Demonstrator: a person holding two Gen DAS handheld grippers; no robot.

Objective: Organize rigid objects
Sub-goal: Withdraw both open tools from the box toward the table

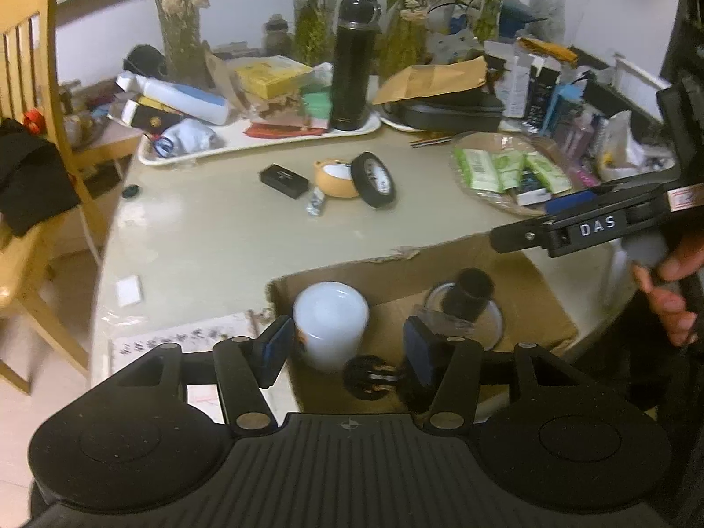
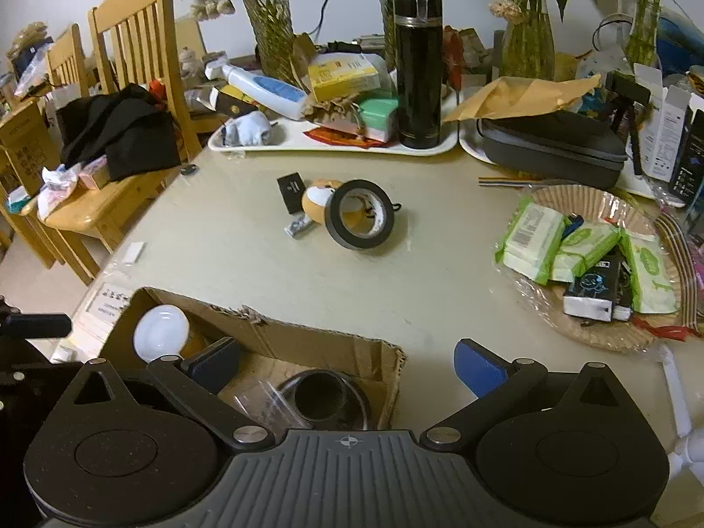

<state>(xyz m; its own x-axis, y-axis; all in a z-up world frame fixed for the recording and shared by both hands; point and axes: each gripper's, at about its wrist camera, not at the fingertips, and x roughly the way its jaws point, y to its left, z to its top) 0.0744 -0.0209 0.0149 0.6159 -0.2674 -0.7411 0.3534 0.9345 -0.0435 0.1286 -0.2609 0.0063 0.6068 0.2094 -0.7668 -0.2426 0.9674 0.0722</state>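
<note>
Box: cardboard box (image 2: 308, 347) already holds white cup (image 1: 330, 321), probably a metal dish.
Left: tape roll (image 2: 358, 214) – beyond box.
Jaws: both wide, empty.

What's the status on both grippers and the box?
Left gripper open over white cup. Right gripper open, empty. Cardboard box holds cup, metal bowl. Tape roll still on table.

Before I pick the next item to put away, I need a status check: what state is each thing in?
Cardboard box: open, torn rim.
White cup: upright inside the box.
Black tape roll: on edge, leaning on the yellow container.
Black thermos: upright, capped, on a white tray.
Small black box: lying flat on the table.
Left gripper: open, empty.
Right gripper: wide open, empty.
</note>
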